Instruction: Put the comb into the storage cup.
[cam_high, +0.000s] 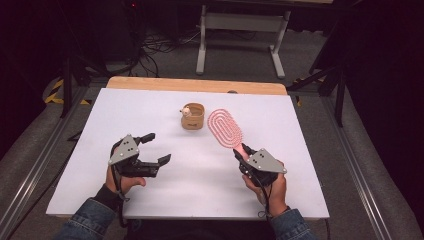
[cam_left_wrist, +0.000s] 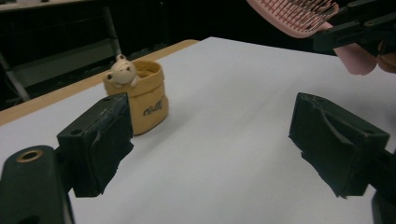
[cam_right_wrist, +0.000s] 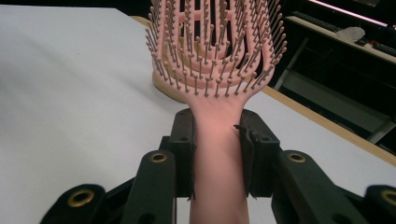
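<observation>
From the right gripper view I see my right gripper (cam_right_wrist: 215, 140) clamped on the pink hairbrush (cam_right_wrist: 212, 60) by its handle, bristles facing the camera. The high view shows my left gripper (cam_high: 156, 148) spread, nothing between its jaws, left of the brush, near the yellow pouch (cam_high: 193, 116).

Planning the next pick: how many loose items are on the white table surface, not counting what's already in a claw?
1: the small yellow fabric pouch with a little toy figure in it, standing mid-table toward the far edge. The pink hairbrush is clamped in the right claw.
</observation>
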